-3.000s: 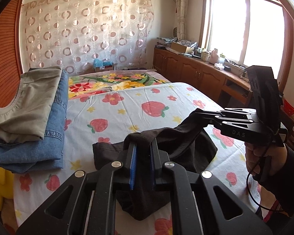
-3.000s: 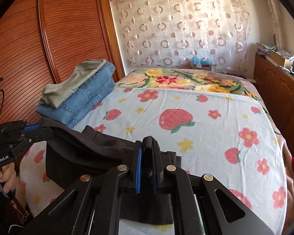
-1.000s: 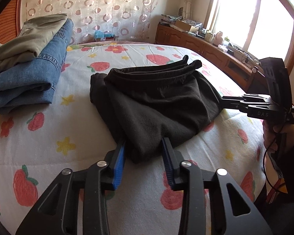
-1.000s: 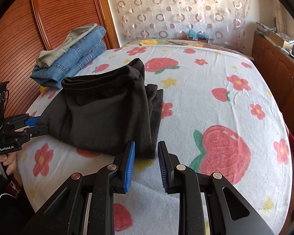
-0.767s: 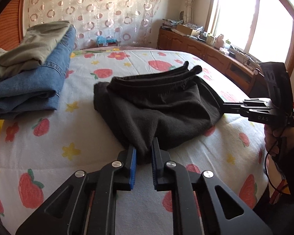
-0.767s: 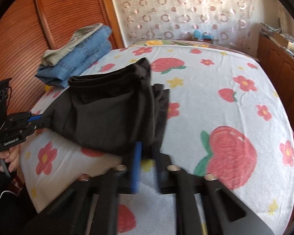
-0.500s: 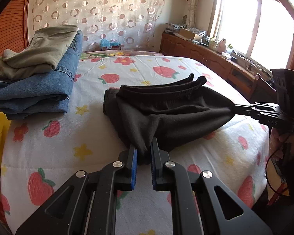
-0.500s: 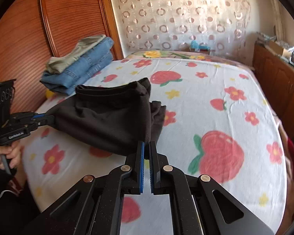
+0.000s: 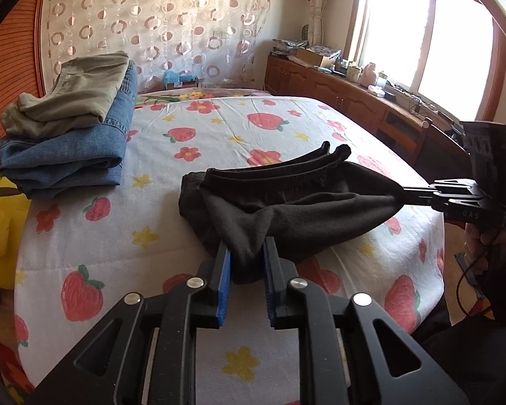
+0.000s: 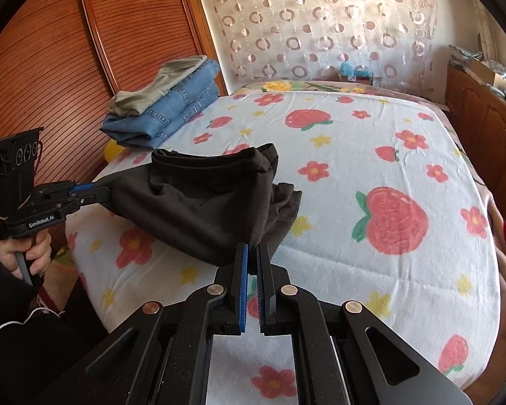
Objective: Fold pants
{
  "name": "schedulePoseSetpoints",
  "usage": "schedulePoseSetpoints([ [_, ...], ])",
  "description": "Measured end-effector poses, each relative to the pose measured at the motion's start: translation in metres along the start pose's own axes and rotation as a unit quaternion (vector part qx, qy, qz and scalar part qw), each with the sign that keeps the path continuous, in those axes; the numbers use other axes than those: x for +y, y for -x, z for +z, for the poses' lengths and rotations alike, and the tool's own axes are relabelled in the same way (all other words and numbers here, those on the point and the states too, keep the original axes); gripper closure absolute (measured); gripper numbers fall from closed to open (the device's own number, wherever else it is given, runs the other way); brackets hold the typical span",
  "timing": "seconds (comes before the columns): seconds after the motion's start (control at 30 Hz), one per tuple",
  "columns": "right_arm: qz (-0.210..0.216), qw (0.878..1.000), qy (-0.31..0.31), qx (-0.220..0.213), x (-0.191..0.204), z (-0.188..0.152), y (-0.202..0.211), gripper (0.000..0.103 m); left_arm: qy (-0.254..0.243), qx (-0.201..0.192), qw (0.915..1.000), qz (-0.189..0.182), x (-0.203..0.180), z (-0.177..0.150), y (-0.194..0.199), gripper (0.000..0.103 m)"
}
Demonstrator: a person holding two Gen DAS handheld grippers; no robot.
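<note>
Two tongs hold black pants (image 9: 286,209) stretched above the bed's (image 9: 84,236) near edge. Left tongs (image 9: 246,260), which have just been opening slightly, pinch one bunched corner; right tongs (image 10: 251,260) are clamped on the other. Folded jeans (image 9: 67,148) sit at the bed's far left edge.

I log matt black fleecy cloth pants (image 9: 286,209), a printed cotton-like bedsheet (image 9: 192,128), blue denim jeans (image 9: 71,155), glossy ribbed wooden wardrobe doors (image 10: 50,60), and matt black plastic gripper fingers (image 10: 268,263).
</note>
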State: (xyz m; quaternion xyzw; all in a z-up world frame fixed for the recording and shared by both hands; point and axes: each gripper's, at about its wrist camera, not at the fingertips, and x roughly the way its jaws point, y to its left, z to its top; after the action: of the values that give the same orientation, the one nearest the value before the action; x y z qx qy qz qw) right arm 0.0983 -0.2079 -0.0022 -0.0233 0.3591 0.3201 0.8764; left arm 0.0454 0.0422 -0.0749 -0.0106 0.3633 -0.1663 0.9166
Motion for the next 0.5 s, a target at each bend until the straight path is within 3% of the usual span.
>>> schedulePoseSetpoints([
  [0.1,-0.007,1.000,0.005,0.003,0.002,0.001,0.000,0.099,0.002,-0.002,1.0000,0.009,0.002,0.000,0.000,0.066],
  [0.2,-0.017,1.000,0.014,0.005,0.005,0.003,0.002,0.099,0.011,-0.004,0.9999,0.011,0.008,0.002,-0.002,0.041],
  [0.23,-0.017,1.000,0.016,0.004,0.006,0.003,0.003,0.099,0.013,-0.001,0.9998,0.012,0.010,0.002,-0.005,0.027],
  [0.27,-0.017,1.000,0.017,0.003,0.006,0.003,0.004,0.099,0.014,0.000,0.9998,0.014,0.012,0.002,-0.007,0.022],
  [0.5,-0.024,0.999,0.021,-0.001,0.007,0.005,0.001,0.098,0.034,0.010,0.9988,0.032,0.022,0.007,-0.022,0.022],
])
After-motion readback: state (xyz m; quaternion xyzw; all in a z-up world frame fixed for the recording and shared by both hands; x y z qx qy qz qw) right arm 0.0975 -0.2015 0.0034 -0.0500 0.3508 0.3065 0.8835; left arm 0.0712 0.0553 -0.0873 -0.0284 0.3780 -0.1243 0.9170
